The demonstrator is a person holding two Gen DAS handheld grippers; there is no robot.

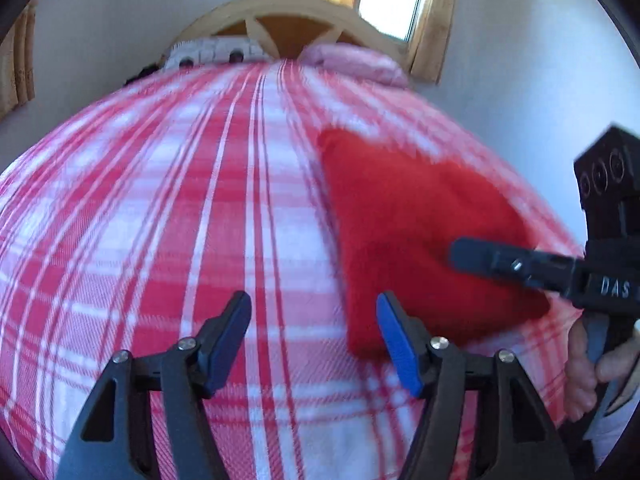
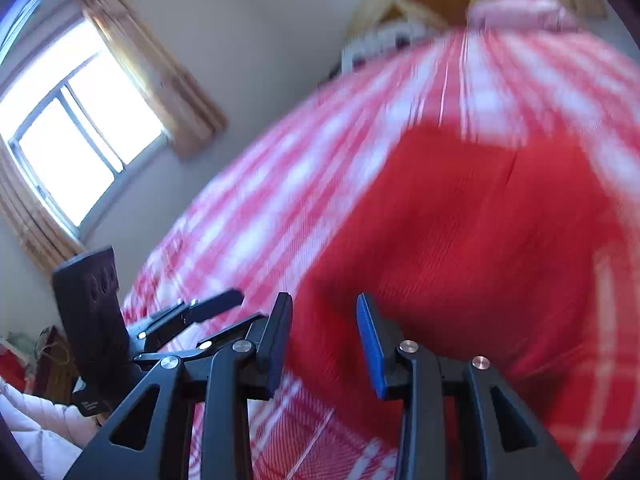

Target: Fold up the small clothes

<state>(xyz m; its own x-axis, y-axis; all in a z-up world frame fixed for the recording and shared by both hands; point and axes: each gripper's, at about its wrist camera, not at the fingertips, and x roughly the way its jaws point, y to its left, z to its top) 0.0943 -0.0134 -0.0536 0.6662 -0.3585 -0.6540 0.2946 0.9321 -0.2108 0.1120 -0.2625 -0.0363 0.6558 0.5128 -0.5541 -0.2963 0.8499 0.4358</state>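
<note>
Red knit garment (image 1: 416, 232) lies on the checked bedspread (image 1: 180, 200). Left view shows the right gripper (image 1: 460, 254) above it; right view shows a window (image 2: 80, 128). Both the right and left gripper (image 1: 314, 328) are spread, empty.

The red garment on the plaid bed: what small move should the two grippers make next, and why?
Probably lower the left gripper onto the near corner of the red garment and close on it. Its jaws stand open over the plaid bedcover, holding nothing, with that corner beside its right finger. The right gripper hangs open above the cloth too, so no edge is gripped yet.
</note>
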